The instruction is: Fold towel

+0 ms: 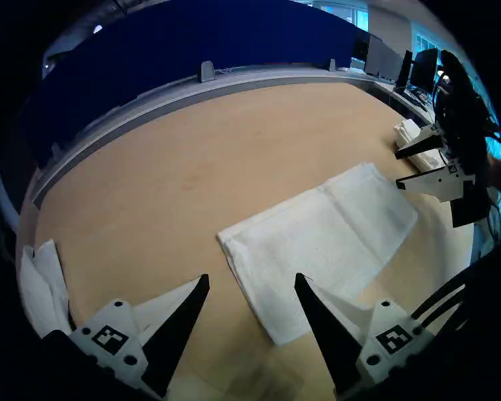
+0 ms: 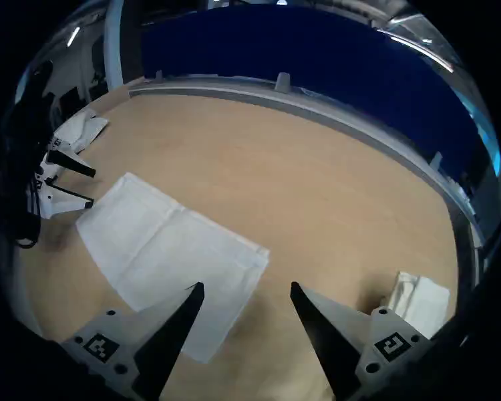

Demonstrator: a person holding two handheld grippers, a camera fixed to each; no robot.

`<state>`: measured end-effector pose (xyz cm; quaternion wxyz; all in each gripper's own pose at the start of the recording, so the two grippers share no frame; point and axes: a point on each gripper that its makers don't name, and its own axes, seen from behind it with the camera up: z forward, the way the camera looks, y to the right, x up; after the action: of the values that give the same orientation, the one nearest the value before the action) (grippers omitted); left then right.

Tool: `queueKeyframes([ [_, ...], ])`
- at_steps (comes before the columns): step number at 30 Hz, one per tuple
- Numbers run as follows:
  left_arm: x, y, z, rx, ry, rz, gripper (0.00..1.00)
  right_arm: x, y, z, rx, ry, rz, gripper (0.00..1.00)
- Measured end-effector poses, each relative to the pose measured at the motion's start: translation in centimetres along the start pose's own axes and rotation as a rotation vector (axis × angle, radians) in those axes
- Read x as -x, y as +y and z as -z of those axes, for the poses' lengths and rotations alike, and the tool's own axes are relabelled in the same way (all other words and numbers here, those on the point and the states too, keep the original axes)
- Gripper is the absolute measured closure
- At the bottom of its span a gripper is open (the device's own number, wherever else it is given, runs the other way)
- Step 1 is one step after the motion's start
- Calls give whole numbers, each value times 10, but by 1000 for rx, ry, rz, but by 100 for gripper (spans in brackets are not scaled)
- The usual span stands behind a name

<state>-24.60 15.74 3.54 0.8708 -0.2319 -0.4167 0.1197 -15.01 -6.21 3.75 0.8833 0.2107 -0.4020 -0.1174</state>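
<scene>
The wooden table (image 1: 204, 160) spans the middle of the frame, with a blue partition (image 1: 184, 40) along the top. The white towel (image 1: 317, 247) lies flat at centre-right (one crease visible). The left gripper (image 1: 250, 281), at the bottom edge, is spread wide and empty. The right gripper (image 2: 246, 287), also at the bottom edge, is likewise wide and empty. A spare cloth (image 1: 40, 287) sits lower left.

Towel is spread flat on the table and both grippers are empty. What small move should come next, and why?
Probably lower the left gripper onto the near edge of the towel, so its jaws can pinch a corner. The towel lies flat on the table, that edge sits just ahead of the open jaws, and the right gripper hovers open over the opposite end.
</scene>
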Motion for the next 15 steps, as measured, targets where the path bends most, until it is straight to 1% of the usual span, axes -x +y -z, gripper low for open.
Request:
queueKeyframes([
  [5,2,1,8,-6,5,6,5,8,-4,9,-2,-2,0,0],
  [8,7,3,14,-7,6,19,5,14,-6,15,-2,-5,-7,0],
  [15,25,11,31,-9,-2,47,5,33,-11,35,0,-11,-27,0],
])
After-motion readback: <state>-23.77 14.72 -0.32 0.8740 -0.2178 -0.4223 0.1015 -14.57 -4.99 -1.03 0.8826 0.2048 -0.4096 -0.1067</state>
